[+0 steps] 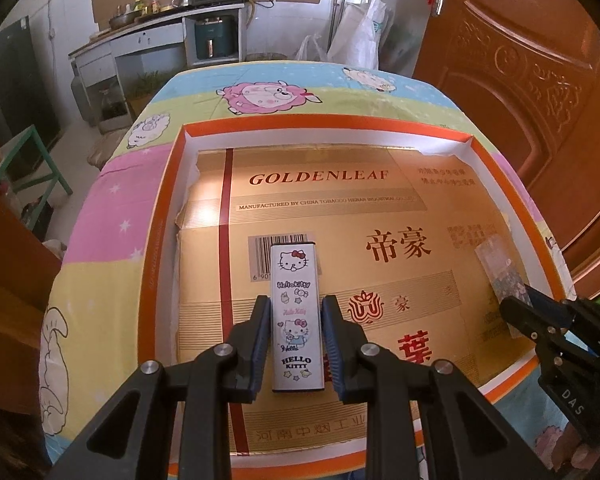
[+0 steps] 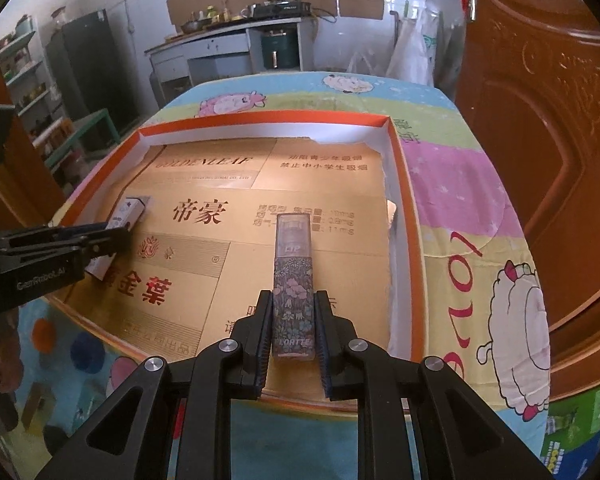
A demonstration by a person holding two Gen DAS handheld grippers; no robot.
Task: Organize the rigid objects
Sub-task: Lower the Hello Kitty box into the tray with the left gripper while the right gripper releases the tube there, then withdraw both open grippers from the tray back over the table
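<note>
My left gripper (image 1: 296, 304) is shut on a white Hello Kitty box (image 1: 296, 316), which points away from me over the gold cardboard liner (image 1: 340, 208) of an orange-rimmed tray (image 1: 156, 240). A narrow floral lip-product box (image 2: 293, 280) is clamped in my right gripper (image 2: 293, 300), above the right part of the tray (image 2: 400, 184). In the right wrist view the left gripper (image 2: 112, 236) shows at the left with the white box (image 2: 126, 212). The left wrist view has the right gripper (image 1: 516, 308) at the right edge, holding the floral box (image 1: 500, 268).
The tray lies on a table covered by a pastel cartoon-sheep cloth (image 1: 112, 216). A brown carved door (image 1: 540, 92) stands close on the right. A green stool (image 1: 28, 160) and a kitchen counter (image 1: 160, 28) are beyond the table. A green packet (image 2: 572, 436) lies low at the right.
</note>
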